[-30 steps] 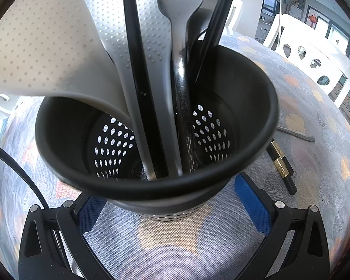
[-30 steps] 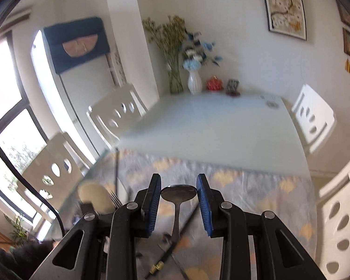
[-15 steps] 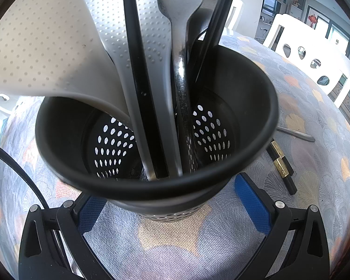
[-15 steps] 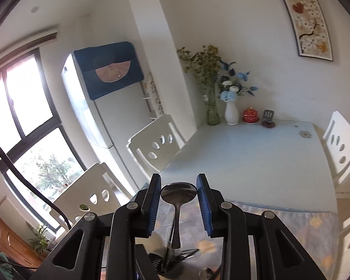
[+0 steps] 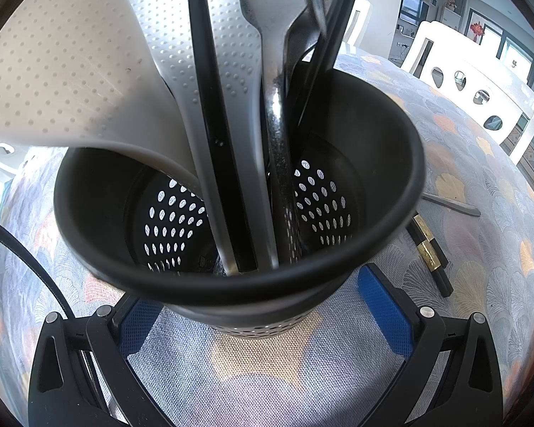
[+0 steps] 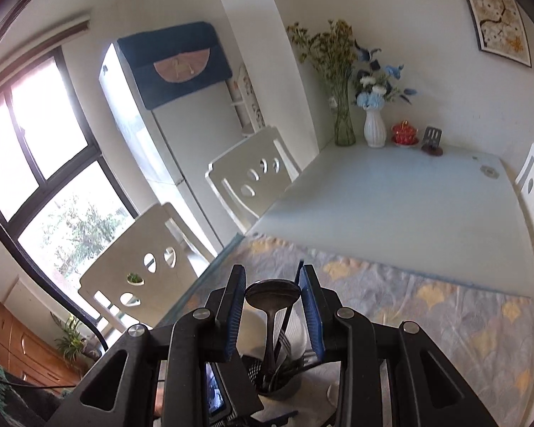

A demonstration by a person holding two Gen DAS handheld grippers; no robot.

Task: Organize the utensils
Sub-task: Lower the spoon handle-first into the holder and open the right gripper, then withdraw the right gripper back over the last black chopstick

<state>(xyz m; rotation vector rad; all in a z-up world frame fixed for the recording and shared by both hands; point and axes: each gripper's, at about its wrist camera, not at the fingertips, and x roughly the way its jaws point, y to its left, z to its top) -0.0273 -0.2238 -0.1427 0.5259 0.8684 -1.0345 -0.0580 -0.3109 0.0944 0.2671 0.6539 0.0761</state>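
Your right gripper [image 6: 272, 306] is clamped on a metal spoon [image 6: 272, 293]: both blue pads press the edges of its bowl, jaws narrow, handle hanging straight down. Below the handle, in the right wrist view, stands the black holder [image 6: 279, 382] with forks and other handles sticking up; the spoon's tip is at or just inside its mouth, exact contact not clear from this angle.

Your left gripper [image 5: 263, 313] sits low on the tablecloth [image 5: 480, 249] with jaws spread wide. The holder [image 5: 231, 284] stands between the blue pads; the right pad shows a clear gap from its wall, the left pad is partly hidden under the rim. No squeeze visible.

Inside the holder, left wrist view:
- pale dotted spatula [image 5: 64, 71], leaning left over the rim
- grey dotted ladle handle [image 5: 231, 71], near centre
- black chopstick [image 5: 204, 89] lying across that handle
- shiny metal fork [image 5: 274, 35], upright, centre
- dark chopsticks [image 5: 334, 28] leaning right

A blurred metal strip near the top centre looks like the spoon handle, not certain.

On the cloth just right of the holder: black chopsticks with gold bands [image 5: 429, 252], and beyond them a metal handle [image 5: 452, 203]. White chairs [image 5: 473, 82] stand behind the table.
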